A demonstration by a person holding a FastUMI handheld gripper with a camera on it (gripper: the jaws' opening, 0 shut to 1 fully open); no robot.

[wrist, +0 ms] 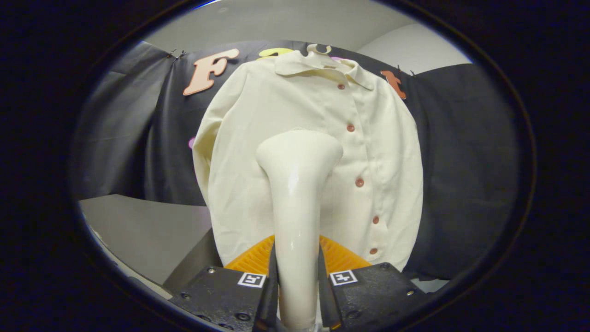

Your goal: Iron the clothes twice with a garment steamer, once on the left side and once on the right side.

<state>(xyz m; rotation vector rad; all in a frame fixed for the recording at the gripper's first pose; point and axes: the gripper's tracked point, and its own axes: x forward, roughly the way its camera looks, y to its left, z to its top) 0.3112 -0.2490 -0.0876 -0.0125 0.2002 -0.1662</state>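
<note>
A cream button-up shirt (258,152) hangs on a hanger against the booth's black cloth wall, its row of reddish buttons running down right of its middle. My gripper (297,269) is shut on the handle of a cream garment steamer (297,193). The steamer stands upright between the fingers. Its wide head rests against or just in front of the shirt's chest, left of the button row. I cannot tell whether the head touches the cloth.
Black cloth wall (461,161) surrounds the shirt on both sides. A grey table surface (138,230) lies below and to the left of the shirt. White walls and ceiling rise above the cloth.
</note>
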